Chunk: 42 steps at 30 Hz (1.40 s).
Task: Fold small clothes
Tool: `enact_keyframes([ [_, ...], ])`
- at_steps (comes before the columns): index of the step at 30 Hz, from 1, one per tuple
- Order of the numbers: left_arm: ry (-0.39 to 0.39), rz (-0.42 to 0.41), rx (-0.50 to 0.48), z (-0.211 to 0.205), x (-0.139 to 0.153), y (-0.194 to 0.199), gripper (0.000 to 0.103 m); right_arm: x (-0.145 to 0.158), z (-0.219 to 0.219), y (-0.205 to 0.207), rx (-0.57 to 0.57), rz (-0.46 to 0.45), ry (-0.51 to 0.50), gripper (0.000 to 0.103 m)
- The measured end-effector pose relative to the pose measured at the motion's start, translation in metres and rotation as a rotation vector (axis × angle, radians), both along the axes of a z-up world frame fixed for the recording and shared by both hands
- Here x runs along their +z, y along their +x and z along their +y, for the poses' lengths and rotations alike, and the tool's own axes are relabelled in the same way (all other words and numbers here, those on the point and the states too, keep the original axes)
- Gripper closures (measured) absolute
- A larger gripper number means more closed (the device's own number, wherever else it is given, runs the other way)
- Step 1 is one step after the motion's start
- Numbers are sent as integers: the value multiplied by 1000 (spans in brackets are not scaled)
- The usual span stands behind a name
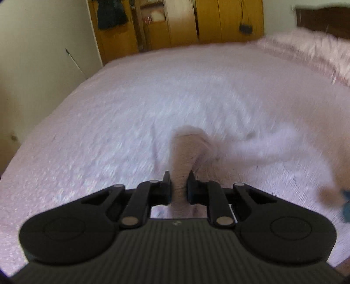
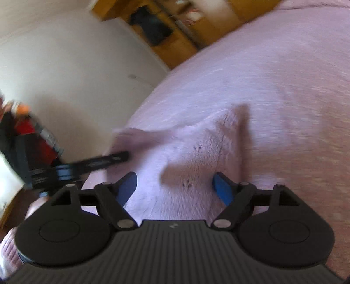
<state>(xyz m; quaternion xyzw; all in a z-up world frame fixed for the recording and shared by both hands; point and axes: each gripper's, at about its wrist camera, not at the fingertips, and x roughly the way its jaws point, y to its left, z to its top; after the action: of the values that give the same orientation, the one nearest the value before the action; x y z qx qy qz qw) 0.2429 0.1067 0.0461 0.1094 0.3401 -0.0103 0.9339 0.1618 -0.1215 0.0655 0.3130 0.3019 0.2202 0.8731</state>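
Observation:
A small pale pink fleece garment [image 1: 258, 146] lies on the pink bedspread [image 1: 131, 104]. My left gripper [image 1: 179, 181] is shut on a bunched end of the garment, which stands up between its black fingers. In the right wrist view the garment [image 2: 192, 157] spreads out in front of my right gripper [image 2: 175, 185], which is open with its blue pads [image 2: 223, 187] on either side of the cloth. The left gripper [image 2: 109, 161] shows there at the garment's left edge. Both views are motion-blurred.
The bed's left edge meets a pale wall [image 1: 32, 65]. A wooden wardrobe [image 1: 175, 21] stands behind the bed. A fluffy pink blanket [image 1: 310, 50] lies at the back right. A dark headboard [image 1: 323, 19] is in the far right corner.

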Motion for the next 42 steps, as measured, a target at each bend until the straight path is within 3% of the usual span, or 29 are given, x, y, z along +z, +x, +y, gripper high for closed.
enact_keyframes([
  [5,-79,-9,27,7,-8,-3,85,4,25,-4,23,-43,-81,18],
  [8,-149,10,32,13,-4,-5,75,4,25,-4,28,-44,-97,18],
  [10,-191,27,25,17,-3,-11,50,2,22,-3,20,-37,-87,18],
  [13,-229,36,24,22,-6,-26,25,-4,16,1,1,-27,-75,18],
  [16,-273,82,36,30,-15,-38,26,-3,9,-8,-10,-27,-64,18],
  [19,-393,123,70,45,-21,-48,26,-5,0,-10,-19,-14,-26,13],
  [21,-483,161,97,53,-25,-54,25,-7,-6,-11,-29,19,-21,11],
  [28,-629,231,124,57,-36,-59,26,-41,-12,8,20,171,97,9],
  [32,-629,235,62,53,-40,-51,25,-45,-6,19,28,159,118,7],
  [35,-678,255,51,57,-43,-43,25,-46,-10,26,28,173,163,7],
  [40,-686,281,59,56,-44,-36,26,-45,2,38,35,154,108,8],
  [42,-679,278,52,52,-43,-34,26,-45,7,42,26,153,87,13],
])
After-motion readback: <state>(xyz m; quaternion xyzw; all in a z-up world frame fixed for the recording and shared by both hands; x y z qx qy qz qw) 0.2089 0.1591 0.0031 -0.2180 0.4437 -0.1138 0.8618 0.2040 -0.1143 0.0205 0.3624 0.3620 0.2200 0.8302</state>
